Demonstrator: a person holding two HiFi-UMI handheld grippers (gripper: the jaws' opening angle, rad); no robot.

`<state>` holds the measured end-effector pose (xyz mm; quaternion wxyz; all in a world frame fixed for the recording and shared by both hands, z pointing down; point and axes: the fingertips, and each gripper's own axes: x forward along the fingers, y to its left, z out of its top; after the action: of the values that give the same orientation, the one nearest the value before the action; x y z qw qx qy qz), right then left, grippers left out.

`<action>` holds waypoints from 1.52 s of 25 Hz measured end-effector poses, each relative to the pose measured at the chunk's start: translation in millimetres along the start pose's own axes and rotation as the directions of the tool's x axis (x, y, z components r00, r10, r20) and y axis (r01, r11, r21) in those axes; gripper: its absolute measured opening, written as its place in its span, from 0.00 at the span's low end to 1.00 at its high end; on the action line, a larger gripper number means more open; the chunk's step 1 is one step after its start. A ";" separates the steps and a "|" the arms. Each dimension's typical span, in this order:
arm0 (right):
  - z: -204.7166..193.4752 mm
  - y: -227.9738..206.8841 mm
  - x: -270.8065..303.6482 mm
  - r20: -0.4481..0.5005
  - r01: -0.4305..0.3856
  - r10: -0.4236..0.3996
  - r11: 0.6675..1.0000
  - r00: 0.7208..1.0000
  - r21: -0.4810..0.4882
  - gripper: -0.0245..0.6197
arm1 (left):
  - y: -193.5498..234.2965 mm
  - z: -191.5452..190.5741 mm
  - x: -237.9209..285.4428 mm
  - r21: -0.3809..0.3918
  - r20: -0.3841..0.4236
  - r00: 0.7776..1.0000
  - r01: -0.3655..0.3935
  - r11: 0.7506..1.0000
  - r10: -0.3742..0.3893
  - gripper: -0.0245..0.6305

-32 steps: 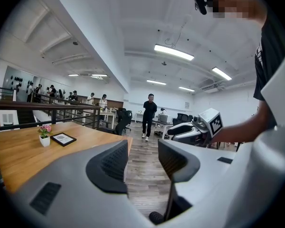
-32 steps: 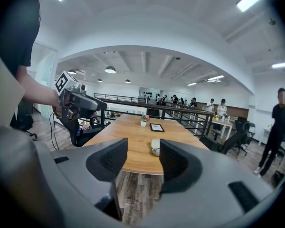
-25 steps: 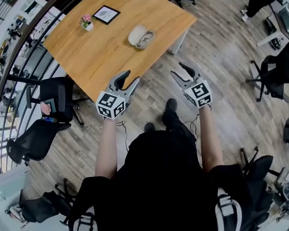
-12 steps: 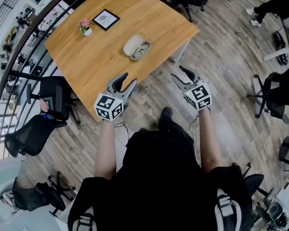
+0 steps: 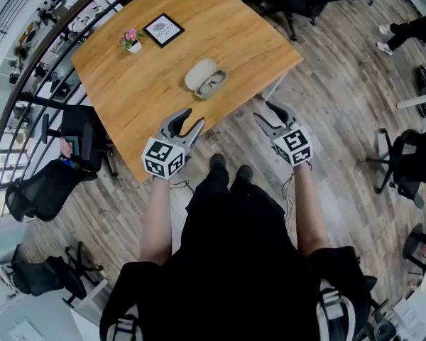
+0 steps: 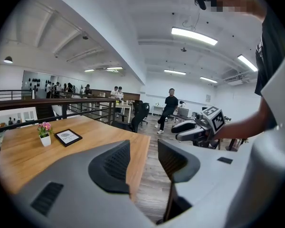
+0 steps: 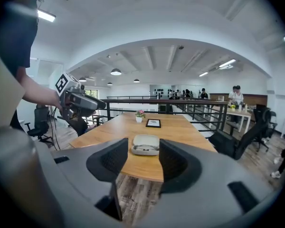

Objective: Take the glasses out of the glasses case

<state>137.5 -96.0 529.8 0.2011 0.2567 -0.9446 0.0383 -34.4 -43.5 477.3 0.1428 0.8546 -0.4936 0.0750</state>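
1. Shows the pale glasses case (image 5: 205, 77) lying open on the wooden table (image 5: 138, 94), near its front edge, with the glasses (image 5: 214, 84) still inside.
2. Holds both tools short of the case: left tool (image 5: 187, 117) by the table's near edge, right tool (image 5: 264, 112) over the floor, each released, jaws apart, nothing between them.
3. Frames the case, from the right gripper view, in the gap of the right tool, well beyond it.
4. Brings table and case nearer the tools than a second ago, feet now drawn together.
5. Suggests approach only: no contact, removal not begun.
6. Leaves a small flower pot (image 5: 131, 38) and a framed picture (image 5: 163, 29) at the far side.
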 end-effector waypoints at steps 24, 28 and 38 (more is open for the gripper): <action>11.2 -95.3 113.8 -0.069 0.098 -0.093 0.993 0.993 0.065 0.34 | 117.8 -10.5 113.0 -0.092 -0.076 0.989 0.118 0.989 -0.125 0.34; 13.2 -96.7 122.1 -0.081 0.104 -0.099 0.993 0.992 0.059 0.33 | 121.7 -25.2 125.6 -0.105 -0.106 0.982 0.144 0.984 -0.155 0.34; -5.1 -118.6 132.8 -0.129 0.078 -0.068 0.994 0.989 0.074 0.34 | 140.5 -57.8 152.9 -0.132 -0.190 0.972 0.112 0.985 -0.136 0.31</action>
<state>94.1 -260.1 583.8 0.2517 0.2961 -0.9175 0.0844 -78.6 -217.1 597.1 0.2470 0.8619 -0.4261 0.1206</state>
